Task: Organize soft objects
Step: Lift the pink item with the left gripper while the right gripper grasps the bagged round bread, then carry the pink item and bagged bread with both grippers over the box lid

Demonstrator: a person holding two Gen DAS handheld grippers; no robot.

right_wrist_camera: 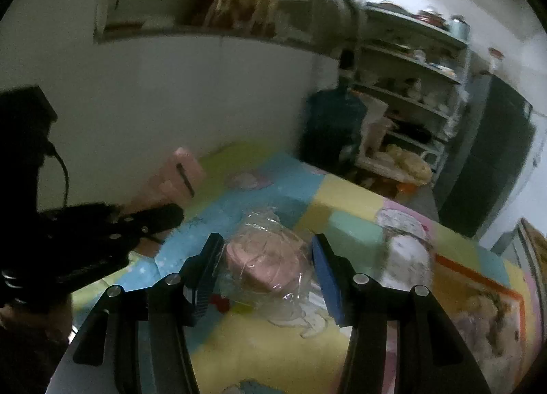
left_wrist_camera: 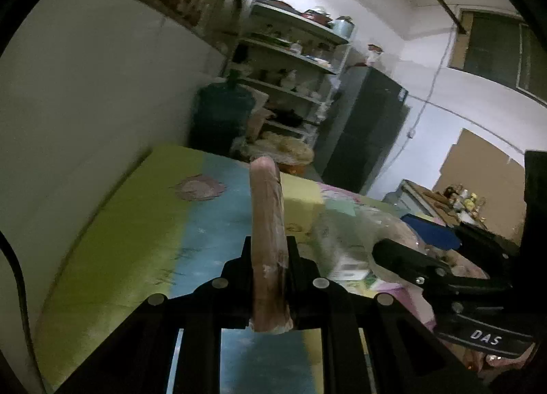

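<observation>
Clamping a pink sponge (left_wrist_camera: 268,240) edge-on, the left tool (left_wrist_camera: 268,257) is clenched; the right tool (right_wrist_camera: 265,257) straddles a plastic-wrapped pink bundle (right_wrist_camera: 266,262), pads apart, above the colourful counter (right_wrist_camera: 342,206).

A flat pink pad (left_wrist_camera: 266,230) stands on edge, plastic-wrapped; a pink bundle in clear plastic (right_wrist_camera: 266,262) lies on the colourful sheet (right_wrist_camera: 345,204).

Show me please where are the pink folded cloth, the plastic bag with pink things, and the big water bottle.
pink folded cloth (left_wrist_camera: 268,223): left wrist view, its edge above the fingers.
plastic bag with pink things (right_wrist_camera: 265,264): right wrist view, its pink middle.
big water bottle (left_wrist_camera: 222,113): left wrist view, its dark body.
</observation>
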